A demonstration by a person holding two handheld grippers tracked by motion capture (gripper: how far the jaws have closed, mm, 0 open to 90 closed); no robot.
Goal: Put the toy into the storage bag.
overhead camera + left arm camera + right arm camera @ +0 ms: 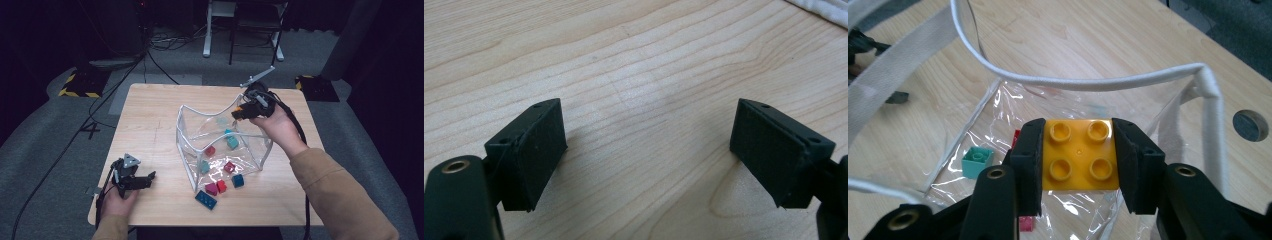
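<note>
While the right gripper (1078,155) clamps the yellow brick (1079,156) over the clear bag (186,131), a release too near the sagging rim (1083,82) could bounce it out; left gripper (136,180) rests wide open, idle on the table (150,115).

Both forearms wear loose mustard-tan sleeves, the right sleeve (340,195) broad and creased, the left sleeve (111,229) showing just its cuff. The left gripper (145,181) is black, with a grey three-cornered plate (131,160) on top and a black cable (101,200) trailing off it. Its pads (540,150) are flat, dark and rough, set in black holders with small screw holes and a brass-ringed hole. The right gripper (239,112) is black too, with an orange patch, a grey rod and a black cable (299,131).
</note>
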